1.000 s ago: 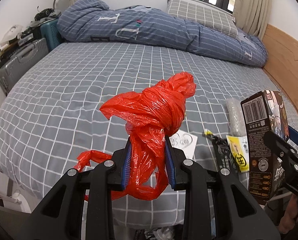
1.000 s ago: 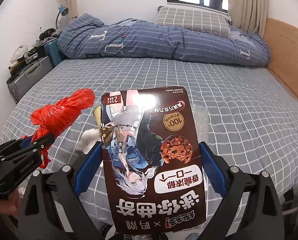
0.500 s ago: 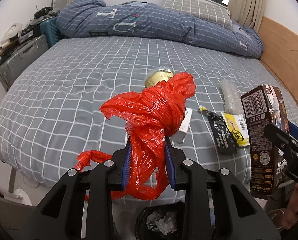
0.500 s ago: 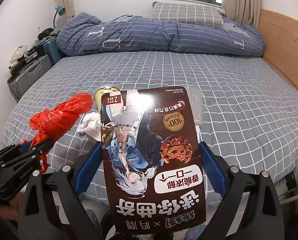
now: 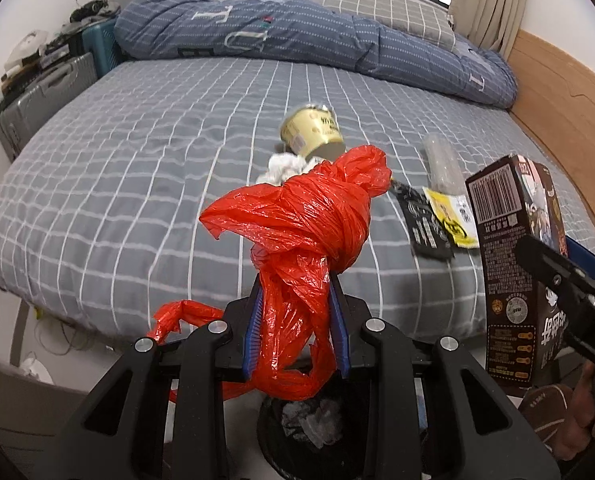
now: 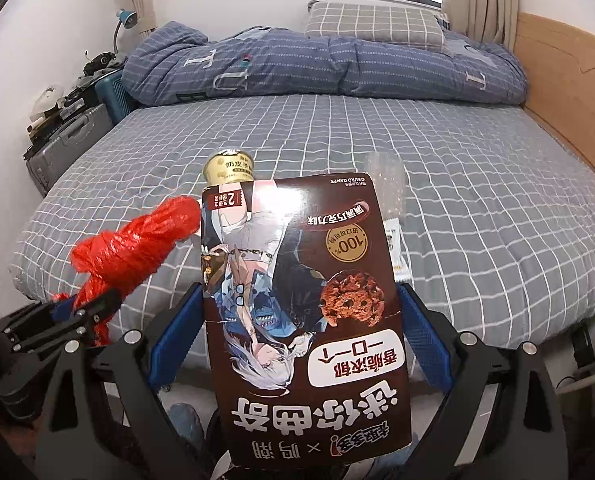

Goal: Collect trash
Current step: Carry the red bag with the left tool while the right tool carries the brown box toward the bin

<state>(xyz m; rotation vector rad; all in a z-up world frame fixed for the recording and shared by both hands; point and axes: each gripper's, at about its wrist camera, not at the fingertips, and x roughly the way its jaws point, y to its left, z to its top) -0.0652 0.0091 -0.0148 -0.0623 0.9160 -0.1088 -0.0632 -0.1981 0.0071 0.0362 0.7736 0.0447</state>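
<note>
My left gripper (image 5: 296, 320) is shut on a knotted red plastic bag (image 5: 301, 220), held above a black trash bin (image 5: 309, 428) on the floor by the bed. The bag also shows in the right wrist view (image 6: 133, 248). My right gripper (image 6: 297, 320) is shut on a brown cookie box (image 6: 301, 312), which also shows at the right of the left wrist view (image 5: 517, 264). On the bed lie a gold can (image 5: 311, 136), crumpled white paper (image 5: 283, 166), a black wrapper (image 5: 425, 220), a yellow packet (image 5: 453, 216) and a clear plastic cup (image 5: 441, 160).
The grey checked bed (image 5: 137, 160) has a blue duvet (image 5: 297, 36) and pillow (image 6: 373, 26) at the far end. Suitcases (image 5: 37, 100) stand at the left wall. A wooden panel (image 5: 569, 96) runs along the right side. Cables (image 5: 61, 340) lie on the floor under the bed edge.
Both grippers have pulled back from the bed with their loads. The bed edge, floor and trash bin have come into view below the left gripper. More trash on the bed is now visible.
</note>
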